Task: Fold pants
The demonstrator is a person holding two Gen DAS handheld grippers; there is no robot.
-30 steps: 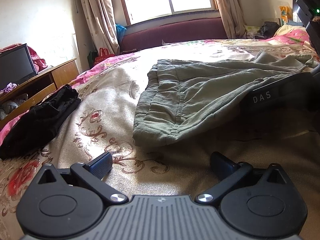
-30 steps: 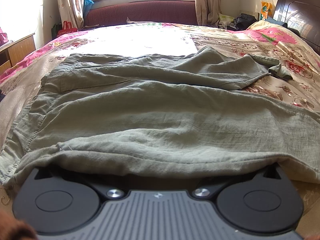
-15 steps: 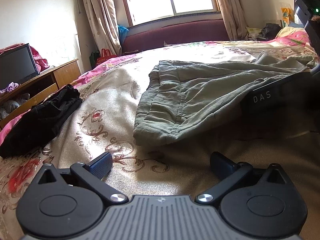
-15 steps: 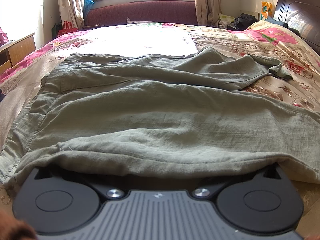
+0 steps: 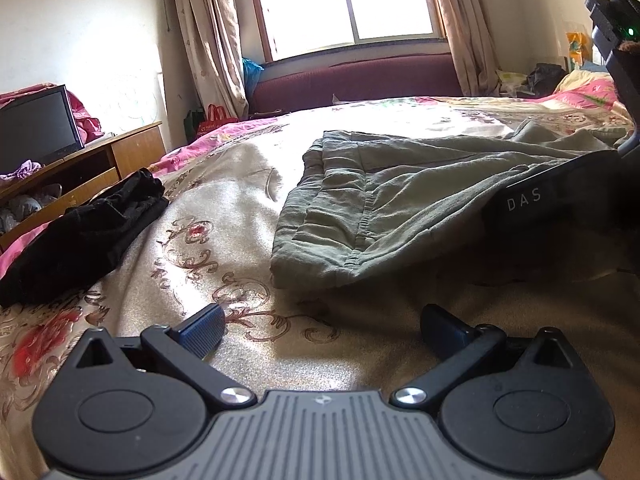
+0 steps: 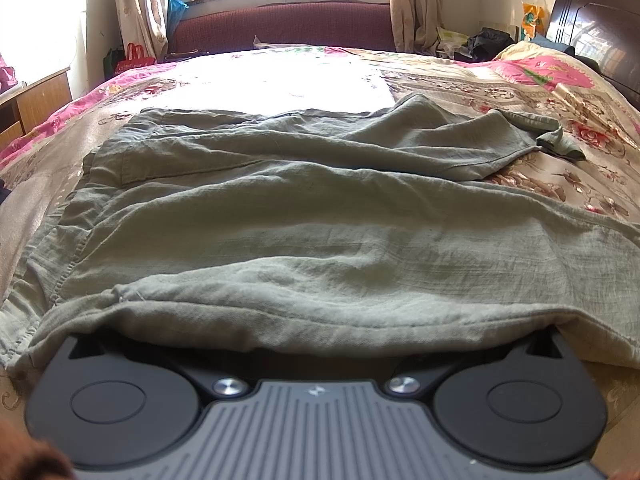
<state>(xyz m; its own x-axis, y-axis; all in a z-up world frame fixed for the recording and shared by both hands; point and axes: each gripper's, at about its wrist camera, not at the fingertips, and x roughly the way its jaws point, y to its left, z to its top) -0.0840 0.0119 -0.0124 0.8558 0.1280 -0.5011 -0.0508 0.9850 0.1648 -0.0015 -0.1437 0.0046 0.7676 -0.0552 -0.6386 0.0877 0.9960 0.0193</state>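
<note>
Olive-green pants [image 6: 304, 216] lie spread across the floral bedspread [image 6: 560, 112], waist to the left, legs to the right. In the left wrist view the waistband end [image 5: 344, 216] lies just ahead of my left gripper [image 5: 320, 324], which is open and empty, low over the bedspread [image 5: 224, 208], apart from the cloth. My right gripper is pushed under the near edge of the pants; the cloth covers its fingers, so I cannot tell whether they are open or shut. Its black body [image 5: 560, 196] shows at the right of the left wrist view, under the cloth.
A folded black garment [image 5: 88, 232] lies at the bed's left edge. A wooden TV stand [image 5: 100, 164] with a screen [image 5: 36, 124] stands left of the bed. A maroon sofa [image 6: 280, 24] sits under the window. A dark headboard [image 6: 596, 28] is at the right.
The left wrist view has tilted up slightly; the pants sit a little lower in that frame. The right gripper and the cloth over it have not moved.
</note>
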